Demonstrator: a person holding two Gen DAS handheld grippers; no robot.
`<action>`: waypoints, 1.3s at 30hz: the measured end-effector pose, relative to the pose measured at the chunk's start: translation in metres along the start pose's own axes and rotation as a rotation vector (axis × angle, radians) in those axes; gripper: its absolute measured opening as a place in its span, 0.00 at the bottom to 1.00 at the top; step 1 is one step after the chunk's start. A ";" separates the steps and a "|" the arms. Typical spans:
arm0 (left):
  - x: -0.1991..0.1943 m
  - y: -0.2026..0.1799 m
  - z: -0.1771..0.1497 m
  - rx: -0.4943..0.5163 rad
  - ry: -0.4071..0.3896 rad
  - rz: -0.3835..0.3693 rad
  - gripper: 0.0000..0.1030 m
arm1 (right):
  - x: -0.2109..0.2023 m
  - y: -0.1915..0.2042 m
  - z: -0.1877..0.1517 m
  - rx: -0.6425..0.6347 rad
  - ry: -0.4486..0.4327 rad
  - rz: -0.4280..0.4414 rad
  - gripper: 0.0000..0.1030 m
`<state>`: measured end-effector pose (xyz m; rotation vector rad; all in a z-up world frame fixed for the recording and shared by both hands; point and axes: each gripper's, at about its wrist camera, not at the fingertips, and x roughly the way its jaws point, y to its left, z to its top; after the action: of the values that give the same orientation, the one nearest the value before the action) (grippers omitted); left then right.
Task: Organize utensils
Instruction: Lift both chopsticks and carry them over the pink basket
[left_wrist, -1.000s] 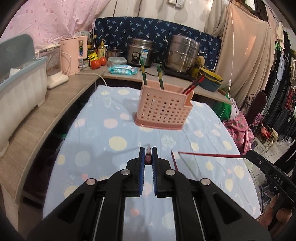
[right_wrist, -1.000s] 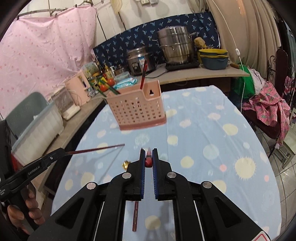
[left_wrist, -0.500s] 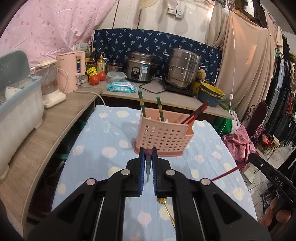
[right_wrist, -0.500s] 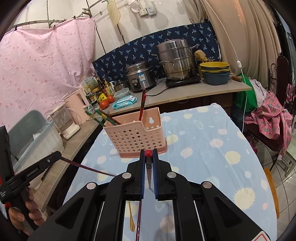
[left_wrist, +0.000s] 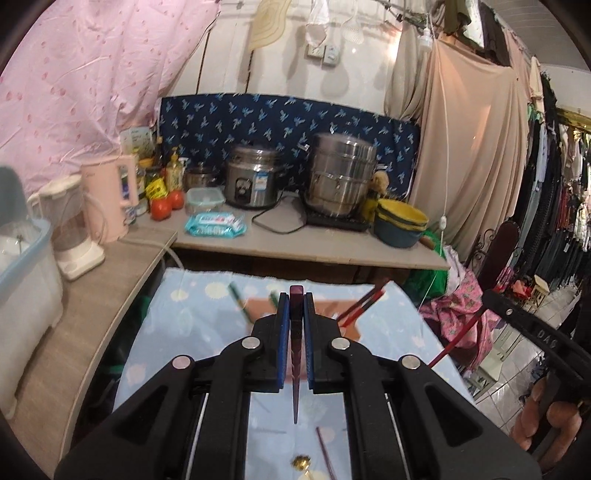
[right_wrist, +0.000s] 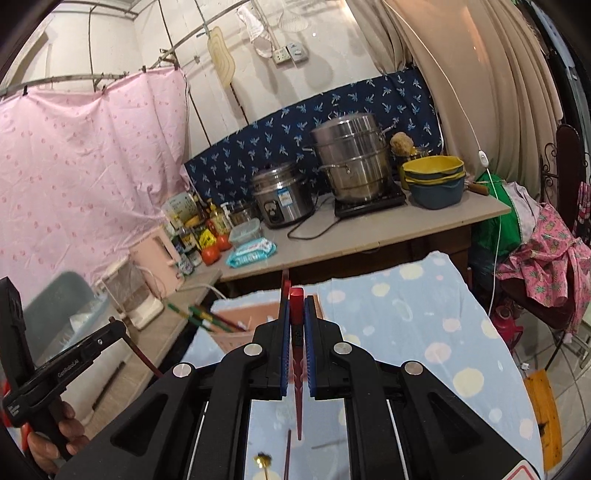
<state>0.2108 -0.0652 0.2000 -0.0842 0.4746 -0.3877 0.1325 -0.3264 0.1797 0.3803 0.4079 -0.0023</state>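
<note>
Fingers (left_wrist: 284, 332) of both grippers pinch chopsticks (left's dark (left_wrist: 295, 354), right's red (right_wrist: 297, 354)) above basket (right_wrist: 236, 334).

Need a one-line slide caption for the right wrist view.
Right gripper shut on a red chopstick, raised above the pink utensil basket on the spotted tablecloth.

Utensil basket (left_wrist: 334, 314) sits on the table (left_wrist: 192, 314), counter (left_wrist: 295, 247) behind.

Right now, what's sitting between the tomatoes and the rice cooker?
A clear lidded food box sits between the tomatoes and the rice cooker; the left wrist view shows it.
</note>
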 end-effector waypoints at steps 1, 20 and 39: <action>0.002 -0.003 0.008 0.002 -0.013 -0.008 0.07 | 0.003 0.000 0.006 -0.001 -0.008 -0.001 0.08; 0.046 0.012 0.106 -0.017 -0.178 0.077 0.07 | 0.068 0.010 0.087 -0.043 -0.115 -0.049 0.08; 0.107 0.052 0.068 -0.062 -0.034 0.126 0.07 | 0.146 0.010 0.049 -0.056 0.034 -0.080 0.08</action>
<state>0.3473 -0.0592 0.2059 -0.1205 0.4557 -0.2480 0.2860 -0.3237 0.1685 0.3088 0.4561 -0.0623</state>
